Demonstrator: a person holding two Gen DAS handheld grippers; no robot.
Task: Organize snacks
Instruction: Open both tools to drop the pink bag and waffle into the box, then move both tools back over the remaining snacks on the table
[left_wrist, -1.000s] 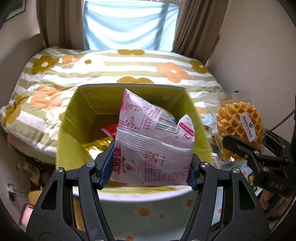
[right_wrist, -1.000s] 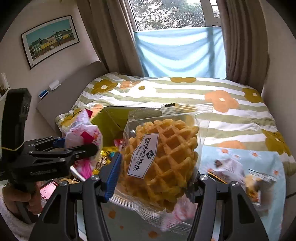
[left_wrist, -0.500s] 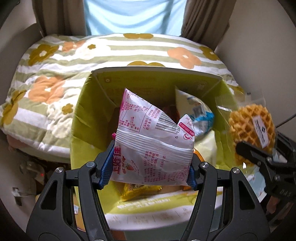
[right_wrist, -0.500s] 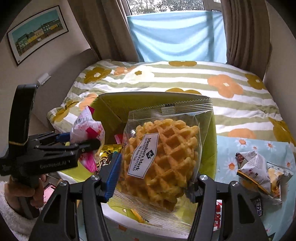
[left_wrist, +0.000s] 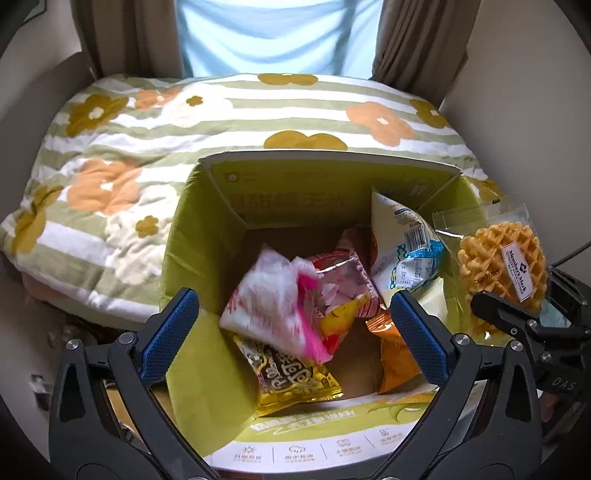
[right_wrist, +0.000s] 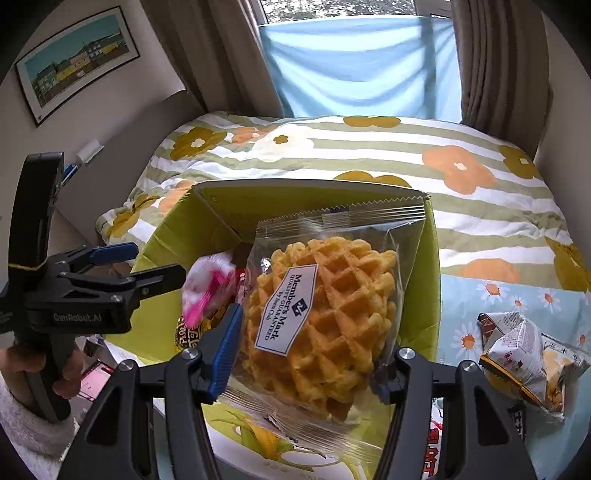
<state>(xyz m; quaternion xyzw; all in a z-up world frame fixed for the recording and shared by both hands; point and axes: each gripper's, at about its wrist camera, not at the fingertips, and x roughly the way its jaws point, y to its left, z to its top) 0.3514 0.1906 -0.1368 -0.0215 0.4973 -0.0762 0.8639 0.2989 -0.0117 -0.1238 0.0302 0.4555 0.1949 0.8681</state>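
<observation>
Snacks could snag: my right gripper (right_wrist: 306, 354), clamped on the waffle (right_wrist: 325, 325), neared the box (left_wrist: 207, 236) rim at three o'clock, while my left gripper (left_wrist: 293, 332) hung spread apart.

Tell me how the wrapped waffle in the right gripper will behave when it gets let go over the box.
The waffle packet, clamped in the right gripper, probably keeps its shape: the waffle looks thick and rigid. Its clear film looks smooth, so it may slip out quickly. It seems light and should land gently on the soft packets in the green box.
</observation>
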